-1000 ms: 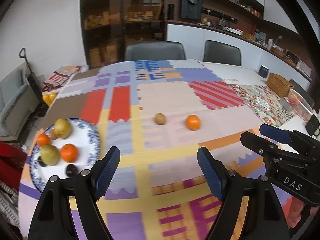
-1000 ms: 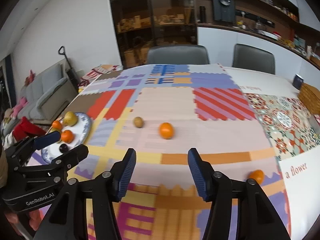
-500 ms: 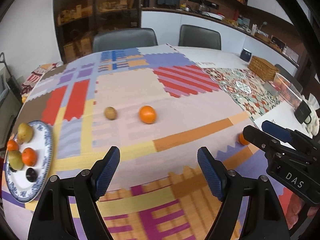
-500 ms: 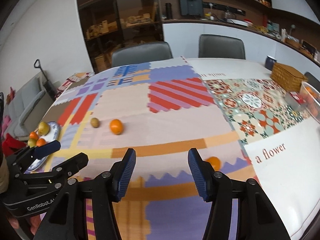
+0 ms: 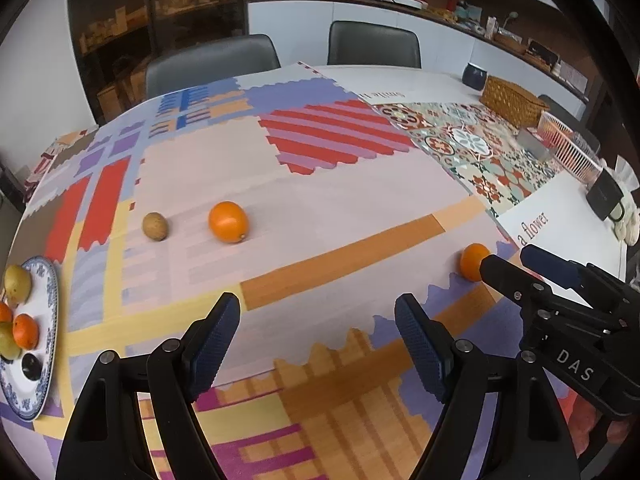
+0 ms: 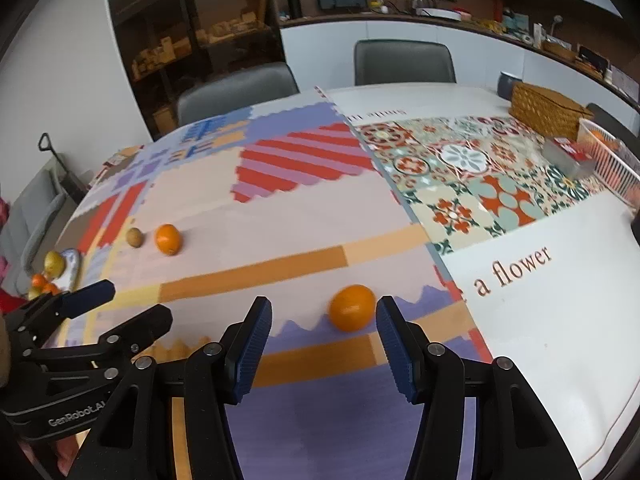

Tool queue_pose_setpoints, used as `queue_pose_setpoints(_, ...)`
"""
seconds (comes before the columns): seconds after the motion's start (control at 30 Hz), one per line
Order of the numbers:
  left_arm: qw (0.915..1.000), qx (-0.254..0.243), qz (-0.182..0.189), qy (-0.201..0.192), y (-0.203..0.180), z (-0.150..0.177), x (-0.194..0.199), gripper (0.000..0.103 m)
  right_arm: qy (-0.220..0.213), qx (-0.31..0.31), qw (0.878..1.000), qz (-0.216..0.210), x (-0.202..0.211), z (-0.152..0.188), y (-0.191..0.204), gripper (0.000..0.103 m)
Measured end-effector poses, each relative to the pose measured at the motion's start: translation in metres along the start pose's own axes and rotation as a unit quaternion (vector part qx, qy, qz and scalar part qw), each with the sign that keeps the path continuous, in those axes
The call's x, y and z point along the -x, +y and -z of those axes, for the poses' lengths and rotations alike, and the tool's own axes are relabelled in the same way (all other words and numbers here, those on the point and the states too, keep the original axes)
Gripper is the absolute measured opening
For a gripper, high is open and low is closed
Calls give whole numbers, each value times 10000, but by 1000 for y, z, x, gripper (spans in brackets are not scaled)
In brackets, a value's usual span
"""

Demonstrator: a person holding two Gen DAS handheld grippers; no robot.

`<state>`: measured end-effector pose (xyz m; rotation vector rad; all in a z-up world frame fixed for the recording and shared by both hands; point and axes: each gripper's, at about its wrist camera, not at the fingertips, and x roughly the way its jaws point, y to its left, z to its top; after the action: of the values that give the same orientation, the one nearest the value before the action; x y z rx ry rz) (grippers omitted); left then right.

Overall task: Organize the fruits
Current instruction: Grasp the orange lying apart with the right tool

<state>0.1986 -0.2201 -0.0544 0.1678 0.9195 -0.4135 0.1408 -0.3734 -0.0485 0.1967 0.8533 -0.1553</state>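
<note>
The right gripper (image 6: 323, 342) has its jaws apart, and a small orange (image 6: 352, 307) lies on the tablecloth (image 6: 304, 216) just ahead of them, beside the right jaw, not touched. The left gripper (image 5: 318, 340) also stands apart with nothing between; a bigger orange (image 5: 228, 222) and a brown fruit (image 5: 155, 226) lie well ahead, and the plate (image 5: 50, 304) far to the left of its jaws.

Bare bench (image 5: 320, 208) ahead of left tool (image 5: 318, 340); orange (image 6: 352, 307) just ahead of right tool (image 6: 323, 340), nothing between.
</note>
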Motion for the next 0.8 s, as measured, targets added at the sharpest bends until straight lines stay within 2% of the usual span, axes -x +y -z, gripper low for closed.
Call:
queue_pose_setpoints(0.23,9999,-130,-34,79,-7,-2,-11,79,166,-127,9997,138,-18,4,-15,55)
queue_pose_setpoints(0.6,9997,-109,-46,205,-7,-1,-23,79,332,-69,9994,64,-39,6,-15,55)
queue_pose_setpoints(0.8,9998,-84,-19,194,-6,0,-24,79,426,-72,9991,-10,-46,6,-16,34)
